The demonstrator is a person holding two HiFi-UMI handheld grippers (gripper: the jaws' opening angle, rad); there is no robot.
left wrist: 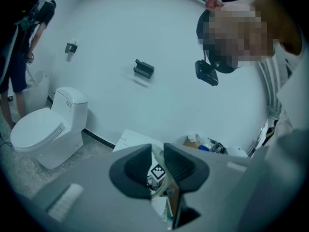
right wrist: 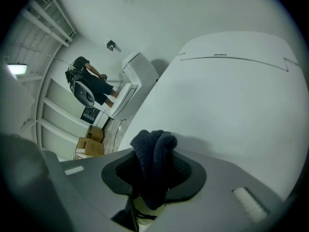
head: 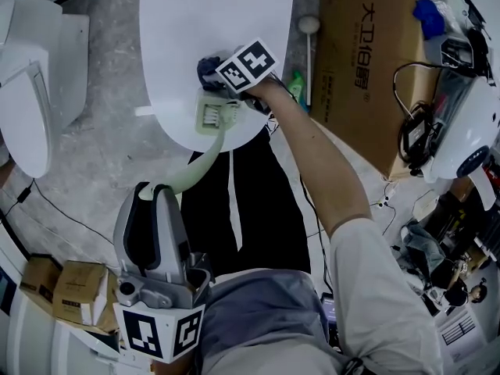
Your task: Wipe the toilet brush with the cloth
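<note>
the left gripper clenches the toilet brush by its handle, holding its head over the closed toilet lid so the right gripper, jaws clamped on the dark cloth, can rub it.
</note>
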